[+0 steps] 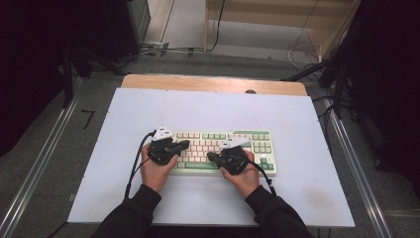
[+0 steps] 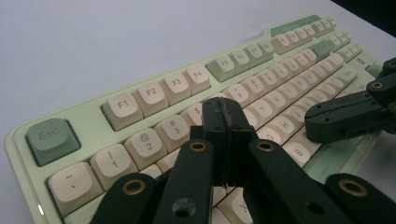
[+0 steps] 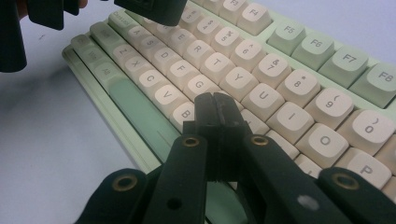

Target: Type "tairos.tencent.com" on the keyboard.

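Note:
A pale green keyboard (image 1: 257, 141) with cream and green keys lies on the white board in front of me. My left gripper (image 1: 185, 144) hovers over the keyboard's left half, jaws pressed together with nothing between them. In the left gripper view the left gripper (image 2: 226, 112) sits above the number row of the keyboard (image 2: 140, 100). My right gripper (image 1: 211, 156) is shut too, over the lower middle keys. In the right gripper view the right gripper (image 3: 215, 106) is just above the keyboard (image 3: 280, 84) near the B and H keys. The right gripper (image 2: 327, 122) also appears in the left gripper view.
The white board (image 1: 148, 109) rests on a wooden table (image 1: 213, 83) with bare room all round the keyboard. Metal rails (image 1: 44, 158) run along both sides. Cables (image 1: 163, 48) and dark stands lie on the floor beyond the table.

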